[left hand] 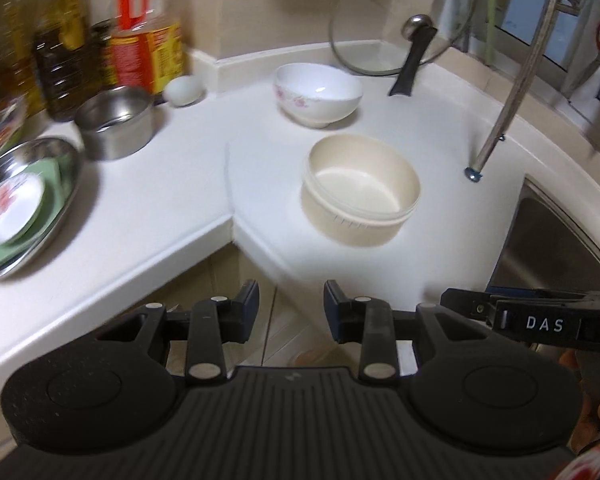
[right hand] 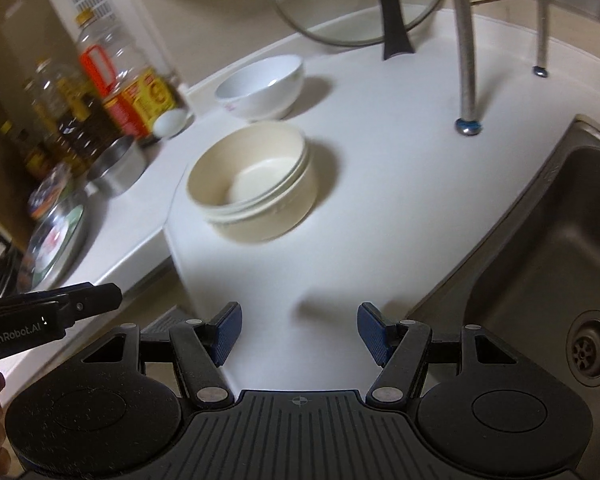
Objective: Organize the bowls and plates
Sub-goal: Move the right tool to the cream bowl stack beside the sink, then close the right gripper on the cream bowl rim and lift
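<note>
Right wrist view: the right gripper (right hand: 299,334) sits at the bottom middle of the frame. Its two blue pads are far apart and hold nothing. Just past them is bare white countertop (right hand: 380,208).

Further up and a little to the left is the round cream plastic bowl (right hand: 252,184). It looks like two bowls, one sitting inside the other. It stands upright with its open side up. It is round, so it has no long side to line up with.

Above it, in the upper middle of the frame, is the white china bowl with pink flowers (right hand: 262,86). The two are near each other but do not touch. The steel sink (right hand: 548,240) is at the right edge.

In the left wrist view, the left gripper (left hand: 291,308) is at the bottom middle, out past the edge of the counter. Its pads stand partly apart and hold nothing. The cream bowl (left hand: 360,192) is up and a little to the right of it. The flowered bowl (left hand: 318,94) is higher up. At the left edge a shiny steel tray (left hand: 66,196) holds a small flowered dish (left hand: 12,208).

I think the right gripper is nearer to the cream bowl, because it is already over the counter. A grab there would need one pad inside the rim and one outside.
</note>
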